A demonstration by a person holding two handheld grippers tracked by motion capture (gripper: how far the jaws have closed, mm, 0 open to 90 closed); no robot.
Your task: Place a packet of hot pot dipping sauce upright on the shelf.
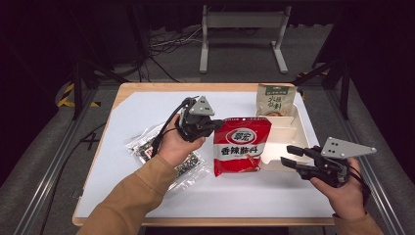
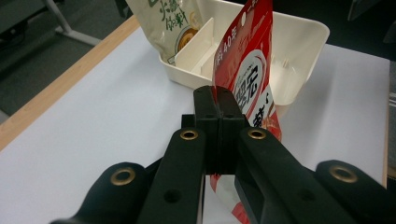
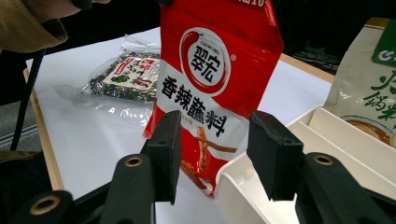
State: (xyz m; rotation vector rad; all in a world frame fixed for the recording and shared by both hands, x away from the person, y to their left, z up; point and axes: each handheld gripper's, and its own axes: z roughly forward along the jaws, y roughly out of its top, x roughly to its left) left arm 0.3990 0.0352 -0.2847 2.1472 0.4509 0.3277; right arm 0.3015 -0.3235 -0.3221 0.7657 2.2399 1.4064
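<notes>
The red pouch [image 1: 241, 146] hangs upright near the middle of the tabletop [image 1: 147, 105], its top corner clamped between the closed jaws of the left gripper [image 1: 219, 125], its lower edge at or just above the white surface; which, I cannot tell. The left hand [image 1: 177, 145] comes in from the near edge in a tan sleeve [image 1: 129, 198], wrapped around the gripper body with the wrist raised, the jaws pointing level toward the right edge. In the left gripper view the pads meet flat on the pouch's thin upper seam. The pouch's front bears a white roundel with the characters 翠宏 and, below it, a white band reading 香辣蘸料. The right gripper [image 1: 289, 156] is held level near the right edge, its jaws apart with nothing between them, pointing at the pouch and reaching over the near corner of the white divided tray [image 1: 299, 128]. The right hand [image 1: 342, 193] grips it from below, near the front edge. A beige pouch [image 1: 275, 100] with green lettering stands in the tray's far compartment. A clear packet [image 1: 169, 154] of dark contents lies flat toward the left, under the left hand.
</notes>
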